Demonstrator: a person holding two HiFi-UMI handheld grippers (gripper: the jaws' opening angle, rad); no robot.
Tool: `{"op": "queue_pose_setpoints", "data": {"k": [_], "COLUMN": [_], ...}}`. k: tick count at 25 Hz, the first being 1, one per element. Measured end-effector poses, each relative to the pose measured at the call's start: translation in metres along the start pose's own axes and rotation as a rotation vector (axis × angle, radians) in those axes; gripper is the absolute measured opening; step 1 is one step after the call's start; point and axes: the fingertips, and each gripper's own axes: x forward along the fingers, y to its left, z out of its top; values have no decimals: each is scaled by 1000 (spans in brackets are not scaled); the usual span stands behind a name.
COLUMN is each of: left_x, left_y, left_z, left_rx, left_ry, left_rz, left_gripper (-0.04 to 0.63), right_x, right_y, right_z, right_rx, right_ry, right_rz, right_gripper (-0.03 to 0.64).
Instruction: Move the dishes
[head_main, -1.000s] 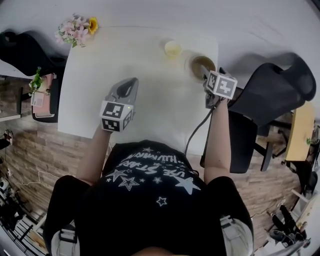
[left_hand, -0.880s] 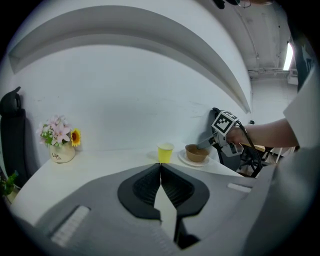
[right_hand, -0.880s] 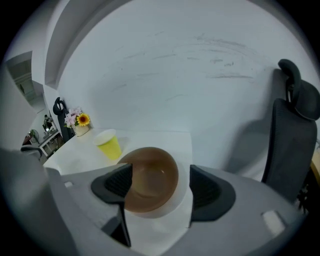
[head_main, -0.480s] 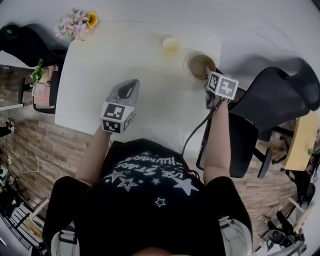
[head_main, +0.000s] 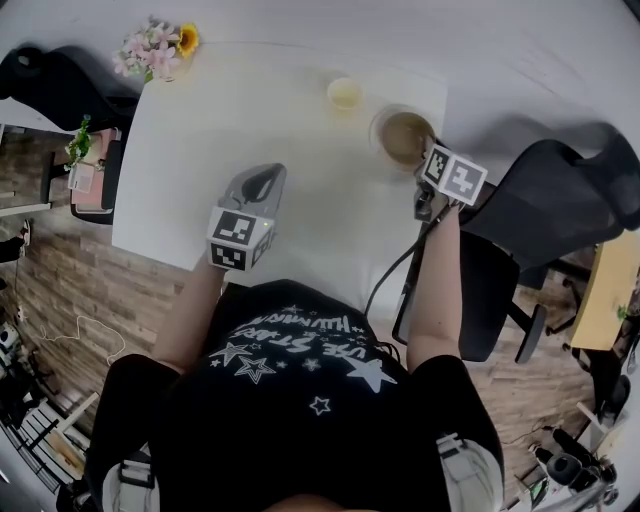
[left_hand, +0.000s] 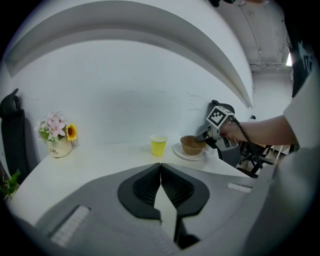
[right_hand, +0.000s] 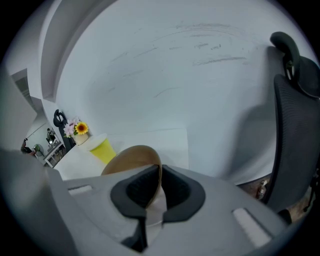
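Note:
A brown bowl rests on a white saucer at the table's far right corner. My right gripper is shut on the bowl's near rim; in the right gripper view the rim is pinched between the jaws. The left gripper view shows the bowl, the saucer and the right gripper at its edge. A yellow cup stands just left of the bowl. My left gripper hovers over the table's middle, shut on nothing, its jaws touching.
The white table stands against a white wall. A vase of flowers sits at its far left corner. A black office chair stands right of the table, close to my right arm. Another dark chair is at the left.
Both grippers have crept slightly right in the head view as the view shifted. The right gripper stays shut on the bowl's rim; the bowl sits in the same spot on the saucer.

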Motion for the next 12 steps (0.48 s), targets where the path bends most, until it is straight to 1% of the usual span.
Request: {"op": "queue_pose_setpoints", "data": {"k": [6,12], "left_x": [4,15], "left_y": [6,12], "left_z": [7,12], "left_rx": [-3,2], "left_ry": [-10,-10], "left_rz": [7,14], "left_gripper": [12,12], "right_x": [-3,15], "right_y": [-4,-23], "right_z": [27,55], "right_rx": [15,62], "right_ry": [-59,-94], "right_rz": [4,-24], "right_gripper": [20,21]}}
